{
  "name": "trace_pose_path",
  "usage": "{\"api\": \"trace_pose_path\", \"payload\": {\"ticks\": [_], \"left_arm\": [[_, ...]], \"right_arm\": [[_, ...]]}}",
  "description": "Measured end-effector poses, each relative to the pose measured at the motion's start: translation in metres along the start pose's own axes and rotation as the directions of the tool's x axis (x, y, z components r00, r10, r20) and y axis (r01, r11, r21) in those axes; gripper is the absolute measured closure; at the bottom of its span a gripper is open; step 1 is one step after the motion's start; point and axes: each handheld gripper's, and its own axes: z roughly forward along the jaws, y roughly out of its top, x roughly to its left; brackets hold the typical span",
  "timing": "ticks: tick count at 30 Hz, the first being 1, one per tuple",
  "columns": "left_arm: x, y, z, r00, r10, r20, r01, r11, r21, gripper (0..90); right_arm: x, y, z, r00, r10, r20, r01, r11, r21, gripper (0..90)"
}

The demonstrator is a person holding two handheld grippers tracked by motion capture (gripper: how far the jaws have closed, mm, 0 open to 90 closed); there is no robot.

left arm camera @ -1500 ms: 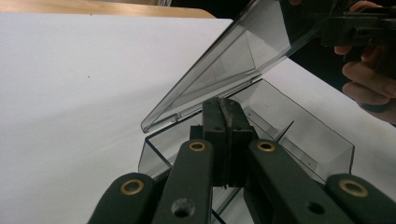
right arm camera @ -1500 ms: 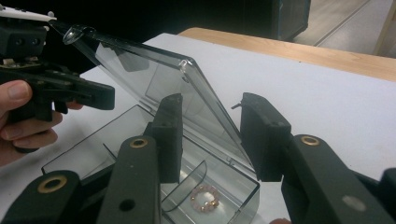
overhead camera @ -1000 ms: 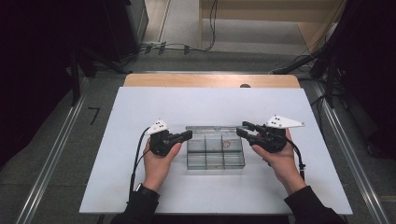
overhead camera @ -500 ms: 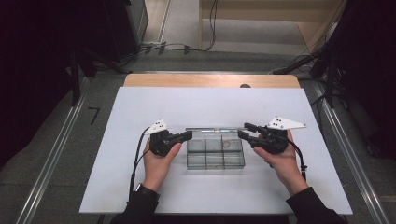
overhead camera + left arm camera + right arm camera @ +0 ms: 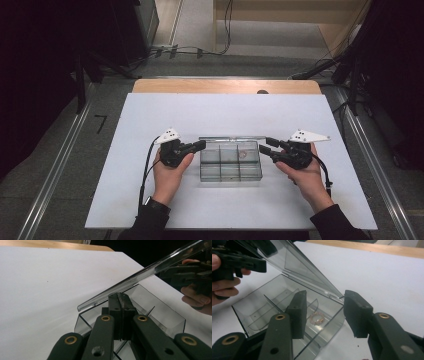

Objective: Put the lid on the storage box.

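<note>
Compartment box (image 5: 230, 161) long axis left-right (lid (image 5: 140, 277) raised), left gripper (image 5: 200, 145) closed, right gripper (image 5: 266, 145) half-open.

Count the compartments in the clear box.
6: the clear box has two rows of three, one along the hinged lid's side and one nearer the person. A small beaded ring lies in the far row's compartment nearest the right gripper.

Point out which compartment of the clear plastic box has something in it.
The far compartment beside the right gripper holds a small pinkish bead ring; the clear plastic divided box's other compartments look empty.
</note>
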Motion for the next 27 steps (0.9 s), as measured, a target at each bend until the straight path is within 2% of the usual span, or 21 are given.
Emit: {"api": "trace_pose_path", "payload": {"ticks": [4,6,12,14,18,27], "left_arm": [[-0.0001,0.0,-0.0002,1.0,-0.001,0.002,0.001,1.0,-0.003,89.1],[-0.0003,0.0,-0.0003,1.0,-0.001,0.002,0.001,1.0,-0.003,89.1],[-0.0006,0.0,-0.0005,1.0,-0.001,0.006,0.001,1.0,-0.003,89.1],[-0.0011,-0.0001,-0.0006,1.0,-0.002,0.007,0.002,1.0,-0.004,89.1],[-0.0014,-0.0003,-0.0004,0.9999,-0.002,0.01,0.002,1.0,-0.005,89.2],[-0.0022,-0.0009,-0.0012,0.9999,-0.002,0.014,0.003,1.0,-0.008,89.2]], "right_arm": [[-0.0027,-0.0041,0.0011,0.9998,0.021,0.003,-0.021,1.0,0.013,66.2],[-0.0031,-0.0055,0.0013,0.9993,0.036,-0.013,-0.036,0.999,0.019,72.6],[-0.0026,-0.006,0.0048,0.9981,0.058,-0.023,-0.057,0.998,0.023,87.1],[-0.0018,-0.0049,0.0049,0.9972,0.067,-0.032,-0.067,0.998,0.015,87.8],[-0.0004,-0.0031,0.0057,0.9978,0.053,-0.04,-0.053,0.999,0.008,87.9],[0.0024,-0.0014,0.006,0.9987,0.042,-0.031,-0.042,0.999,-0.008,88.0]]}}
